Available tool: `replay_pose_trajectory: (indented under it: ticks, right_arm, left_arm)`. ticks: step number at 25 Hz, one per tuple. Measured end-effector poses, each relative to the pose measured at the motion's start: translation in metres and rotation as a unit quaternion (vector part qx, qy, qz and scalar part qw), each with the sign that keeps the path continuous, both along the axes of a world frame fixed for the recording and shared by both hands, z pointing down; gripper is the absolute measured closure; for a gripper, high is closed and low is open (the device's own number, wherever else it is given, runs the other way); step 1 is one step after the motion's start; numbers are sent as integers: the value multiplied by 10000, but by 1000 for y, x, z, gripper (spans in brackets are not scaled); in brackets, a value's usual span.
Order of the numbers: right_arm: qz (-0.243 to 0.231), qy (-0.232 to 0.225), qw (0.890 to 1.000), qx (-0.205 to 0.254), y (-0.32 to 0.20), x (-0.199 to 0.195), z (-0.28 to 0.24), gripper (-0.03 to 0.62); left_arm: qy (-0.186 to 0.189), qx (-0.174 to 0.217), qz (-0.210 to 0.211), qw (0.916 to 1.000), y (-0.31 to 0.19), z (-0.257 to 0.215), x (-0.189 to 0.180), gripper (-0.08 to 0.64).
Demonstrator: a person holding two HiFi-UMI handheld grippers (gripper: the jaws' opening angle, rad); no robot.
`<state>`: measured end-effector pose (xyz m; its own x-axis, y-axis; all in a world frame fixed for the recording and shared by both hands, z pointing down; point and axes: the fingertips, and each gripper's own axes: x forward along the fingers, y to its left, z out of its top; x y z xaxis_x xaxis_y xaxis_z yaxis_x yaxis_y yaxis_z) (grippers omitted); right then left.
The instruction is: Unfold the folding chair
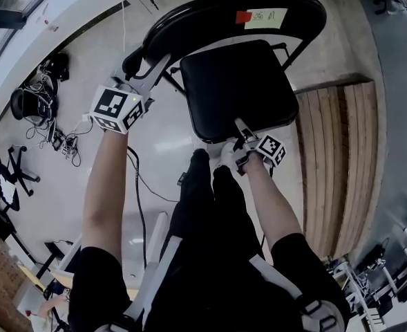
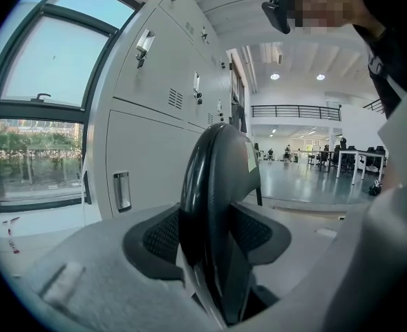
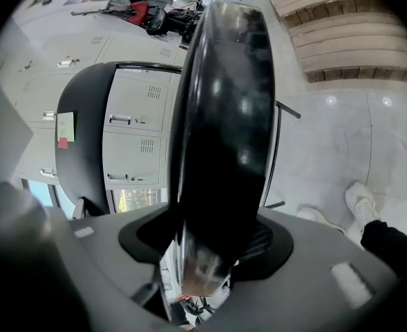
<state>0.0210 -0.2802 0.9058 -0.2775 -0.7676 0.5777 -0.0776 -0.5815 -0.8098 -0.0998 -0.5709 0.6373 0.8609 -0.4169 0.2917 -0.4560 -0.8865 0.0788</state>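
Observation:
A black folding chair stands in front of me in the head view. Its curved backrest carries a red and a yellow sticker, and its padded seat lies tilted below that. My left gripper is shut on the backrest's left edge, which fills the gap between the pads in the left gripper view. My right gripper is shut on the seat's near edge. In the right gripper view the seat runs edge-on between the pads, with the backrest behind it to the left.
Grey lockers stand just behind the chair. A wooden platform lies on the floor to the right. Cables and dark gear are heaped on the floor to the left. My legs and white shoes are close under the seat.

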Motion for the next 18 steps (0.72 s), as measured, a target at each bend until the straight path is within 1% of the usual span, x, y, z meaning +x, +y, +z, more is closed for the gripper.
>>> replay_pose_trajectory:
  ticks: [7,12,16,18]
  right_arm:
    - [43,-82,10000,-17,29,-3,21,339]
    - [23,-130,9999,40,41,-5,31,336]
    - [33,-132,9999,102,43,-3,32,336]
    - [9,-134,9999,68,45,-4,32,325]
  left_arm:
    - [237,-102,-20,9997,29,7,-3,348]
    - [238,-1,-46,9997,48,8,-6,348]
    - [248,26,-170,9995,52,6,-3,347]
    - [236,33,-175,9996,54,5,-3,347]
